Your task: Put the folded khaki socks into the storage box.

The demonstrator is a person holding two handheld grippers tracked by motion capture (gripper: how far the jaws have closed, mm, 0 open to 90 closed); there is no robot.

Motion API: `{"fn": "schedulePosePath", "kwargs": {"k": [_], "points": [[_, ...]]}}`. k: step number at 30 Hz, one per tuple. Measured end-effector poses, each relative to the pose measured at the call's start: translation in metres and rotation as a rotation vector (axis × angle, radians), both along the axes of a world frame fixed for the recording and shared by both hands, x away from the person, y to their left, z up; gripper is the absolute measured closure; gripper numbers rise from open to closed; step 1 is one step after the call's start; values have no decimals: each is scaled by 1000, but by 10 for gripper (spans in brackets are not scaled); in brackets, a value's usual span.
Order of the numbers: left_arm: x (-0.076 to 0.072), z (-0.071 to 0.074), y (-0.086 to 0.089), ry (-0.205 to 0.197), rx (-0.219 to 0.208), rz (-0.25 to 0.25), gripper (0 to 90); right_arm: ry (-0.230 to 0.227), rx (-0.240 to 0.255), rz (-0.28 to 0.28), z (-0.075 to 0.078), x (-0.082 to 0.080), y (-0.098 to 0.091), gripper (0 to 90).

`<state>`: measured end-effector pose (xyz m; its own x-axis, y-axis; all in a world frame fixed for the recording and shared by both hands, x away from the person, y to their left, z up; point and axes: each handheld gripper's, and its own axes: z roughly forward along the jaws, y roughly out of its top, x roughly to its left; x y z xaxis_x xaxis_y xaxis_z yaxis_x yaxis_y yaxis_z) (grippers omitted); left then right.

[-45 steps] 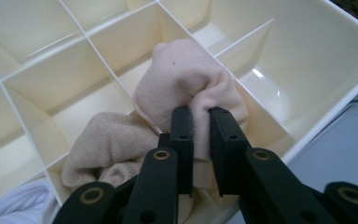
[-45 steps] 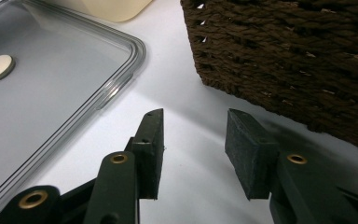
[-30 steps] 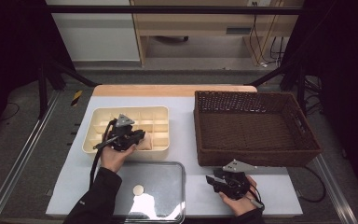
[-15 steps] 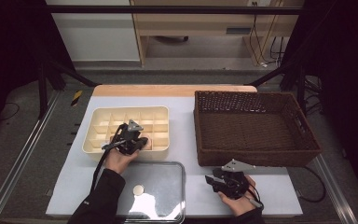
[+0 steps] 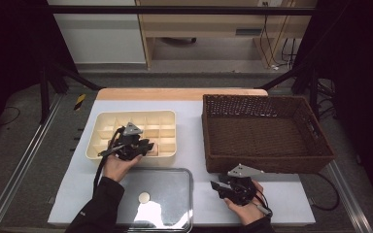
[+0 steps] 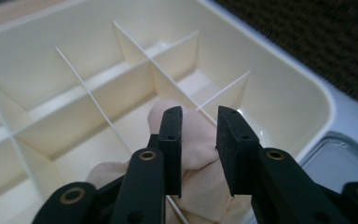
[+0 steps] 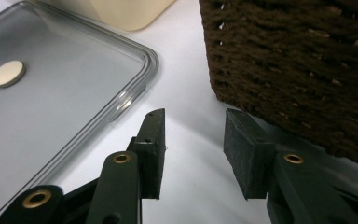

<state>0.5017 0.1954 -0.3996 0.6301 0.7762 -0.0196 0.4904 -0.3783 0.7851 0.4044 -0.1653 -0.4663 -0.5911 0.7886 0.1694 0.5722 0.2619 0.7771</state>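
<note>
— Jaws of the left gripper (image 6: 198, 149) have just been opening; the pale pink soft cloth bundle (image 6: 191, 140) lies loose between them.

— Directly ahead and below, in the cream plastic divided tray's (image 6: 303, 93) near compartment; the right gripper (image 5: 223, 187), half-open and empty, waits well apart.

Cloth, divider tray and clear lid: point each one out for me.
cloth (image 6: 193, 140): left gripper view, its bunched top between the jaws.
divider tray (image 5: 167, 115): high view, far right corner of its rim.
clear lid (image 5: 167, 191): high view, bare right part of the panel.

left gripper (image 6: 199, 140): jaws a little apart, just been opening, tilted down | right gripper (image 7: 193, 149): jaws apart, nothing between, held low
</note>
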Motion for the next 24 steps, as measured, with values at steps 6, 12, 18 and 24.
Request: {"fn": "schedulePosePath", "kwargs": {"k": [6, 12, 18, 24], "points": [[-24, 14, 20, -101, -40, 17, 637, -21, 10, -4, 7, 0, 1, 583], [-48, 14, 52, -114, -124, 41, 575, -31, 14, -3, 10, 1, 6, 576], [-77, -1, 82, -151, -158, 64, 523, -35, 16, 0, 12, 0, 11, 575], [-101, -20, 108, -142, -173, 129, 491, -47, 18, 19, 15, 1, 19, 568]]}}
